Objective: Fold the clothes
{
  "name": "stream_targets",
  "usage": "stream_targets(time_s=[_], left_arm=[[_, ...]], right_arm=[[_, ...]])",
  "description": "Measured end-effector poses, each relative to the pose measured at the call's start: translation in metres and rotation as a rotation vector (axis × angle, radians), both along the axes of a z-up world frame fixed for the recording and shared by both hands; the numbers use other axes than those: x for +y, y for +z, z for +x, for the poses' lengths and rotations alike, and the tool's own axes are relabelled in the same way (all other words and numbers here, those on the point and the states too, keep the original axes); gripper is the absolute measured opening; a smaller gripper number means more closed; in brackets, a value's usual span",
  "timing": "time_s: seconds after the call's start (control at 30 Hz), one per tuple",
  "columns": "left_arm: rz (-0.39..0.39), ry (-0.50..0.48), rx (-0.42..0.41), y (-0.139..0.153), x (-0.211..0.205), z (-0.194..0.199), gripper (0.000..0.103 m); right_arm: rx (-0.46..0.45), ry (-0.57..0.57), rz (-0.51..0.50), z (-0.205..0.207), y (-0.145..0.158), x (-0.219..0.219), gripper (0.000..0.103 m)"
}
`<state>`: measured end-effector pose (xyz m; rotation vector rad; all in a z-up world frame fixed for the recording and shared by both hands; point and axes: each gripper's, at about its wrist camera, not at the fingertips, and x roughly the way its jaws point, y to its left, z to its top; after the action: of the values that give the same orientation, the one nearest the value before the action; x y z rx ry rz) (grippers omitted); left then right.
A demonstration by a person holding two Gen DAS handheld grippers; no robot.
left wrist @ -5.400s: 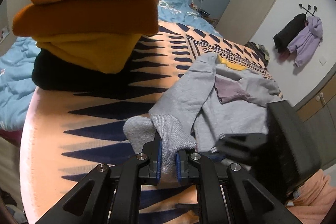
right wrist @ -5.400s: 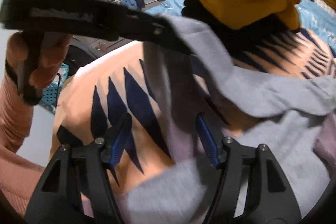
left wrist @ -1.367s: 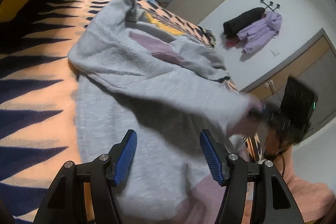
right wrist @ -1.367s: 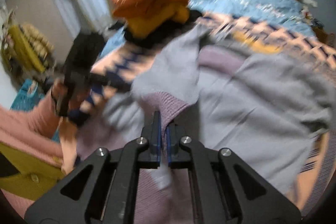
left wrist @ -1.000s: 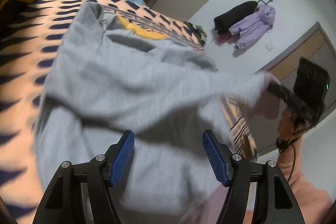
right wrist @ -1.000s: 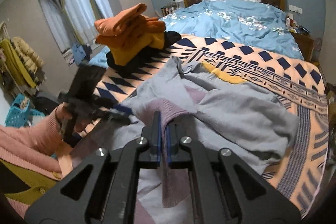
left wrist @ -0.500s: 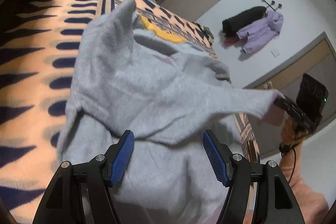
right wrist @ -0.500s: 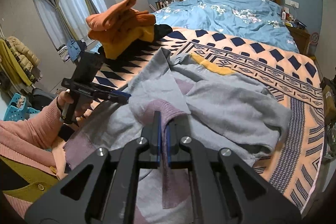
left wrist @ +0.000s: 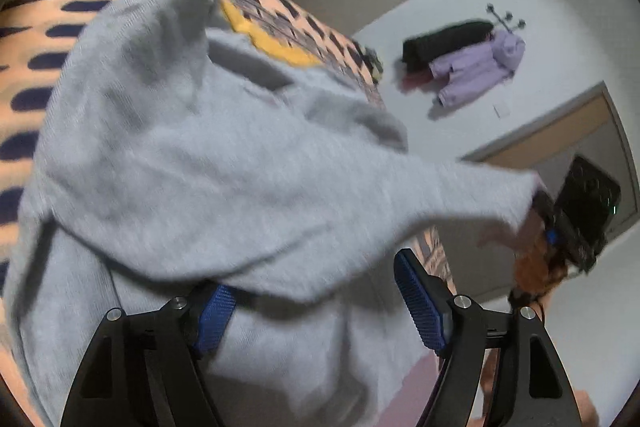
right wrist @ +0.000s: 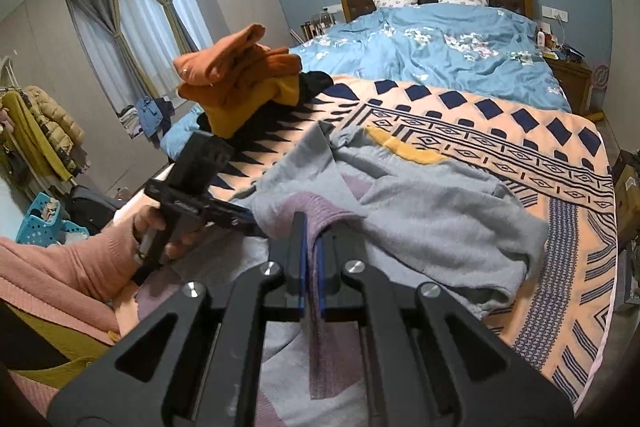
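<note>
A grey sweater [left wrist: 192, 155] with mauve trim lies rumpled on the orange patterned blanket [right wrist: 500, 131]; it also shows in the right wrist view [right wrist: 432, 211]. My right gripper [right wrist: 311, 239] is shut on the sweater's mauve cuff [right wrist: 316, 215] and holds the sleeve stretched out to the right, as seen in the left wrist view [left wrist: 544, 203]. My left gripper [left wrist: 316, 303] is open and empty, low over the sweater body, with the sleeve draped above its left finger. It also shows in the right wrist view [right wrist: 236, 215].
A stack of folded orange, yellow and black clothes [right wrist: 240, 83] sits at the blanket's far left. A blue duvet [right wrist: 440, 47] covers the bed's head end. Jackets [left wrist: 472, 67] hang on a wall hook. A blue basket [right wrist: 44, 223] stands on the floor.
My right gripper took the mauve cuff and pulled the sleeve out to the right across the sweater. My left gripper let go of the cuff, opened, and moved over the sweater body.
</note>
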<state>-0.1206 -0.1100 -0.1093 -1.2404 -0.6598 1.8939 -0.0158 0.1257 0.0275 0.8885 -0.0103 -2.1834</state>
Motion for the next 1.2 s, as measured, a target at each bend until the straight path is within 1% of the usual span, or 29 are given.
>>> stream_targets(time_s=[0.1, 0.2, 0.3, 0.43, 0.57, 0.63, 0.73, 0.77, 0.8, 0.83, 0.9, 0.93, 1.03, 1.1, 1.2], left_arm=[[-0.01, 0.085, 0.051, 0.007, -0.012, -0.008, 0.077], [-0.001, 0.158, 0.087, 0.013, -0.029, -0.013, 0.076], [-0.031, 0.208, 0.153, 0.024, -0.042, -0.014, 0.076], [-0.029, 0.252, 0.182, 0.028, -0.046, -0.026, 0.076], [-0.122, 0.255, 0.17, 0.02, -0.035, -0.044, 0.076], [-0.095, 0.277, 0.169, 0.019, -0.039, -0.048, 0.076], [-0.049, 0.356, 0.21, 0.024, -0.055, -0.044, 0.075], [-0.035, 0.386, 0.214, 0.025, -0.061, -0.043, 0.075], [-0.022, 0.412, 0.217, 0.026, -0.067, -0.043, 0.075], [-0.015, 0.414, 0.219, 0.026, -0.071, -0.042, 0.075], [-0.001, 0.417, 0.221, 0.026, -0.078, -0.04, 0.075], [0.004, 0.408, 0.218, 0.026, -0.078, -0.04, 0.075], [0.016, 0.388, 0.218, 0.023, -0.078, -0.038, 0.075], [0.019, 0.37, 0.223, 0.023, -0.075, -0.038, 0.075], [-0.003, 0.356, 0.241, 0.026, -0.067, -0.036, 0.075]], right_arm=[[-0.012, 0.008, 0.013, -0.001, -0.004, 0.0, 0.005], [-0.038, 0.016, 0.029, -0.002, -0.014, -0.001, 0.005], [-0.068, 0.026, 0.044, -0.005, -0.028, -0.004, 0.005], [-0.108, 0.04, 0.063, -0.008, -0.046, -0.007, 0.005], [-0.148, 0.053, 0.082, -0.012, -0.064, -0.011, 0.005], [-0.176, 0.051, 0.092, -0.015, -0.075, -0.011, 0.005], [-0.206, 0.032, 0.109, -0.018, -0.088, -0.008, 0.005], [-0.221, 0.013, 0.114, -0.021, -0.095, -0.005, 0.011], [-0.23, -0.006, 0.111, -0.022, -0.1, 0.0, 0.02], [-0.239, -0.024, 0.107, -0.023, -0.106, 0.004, 0.026], [-0.26, -0.058, 0.081, -0.022, -0.116, 0.013, 0.059], [-0.264, -0.069, 0.076, -0.019, -0.121, 0.016, 0.063], [-0.281, -0.075, 0.072, -0.013, -0.135, 0.016, 0.064], [-0.256, -0.11, 0.104, -0.012, -0.14, 0.015, 0.064], [-0.269, -0.139, 0.026, -0.016, -0.144, 0.019, 0.062]])
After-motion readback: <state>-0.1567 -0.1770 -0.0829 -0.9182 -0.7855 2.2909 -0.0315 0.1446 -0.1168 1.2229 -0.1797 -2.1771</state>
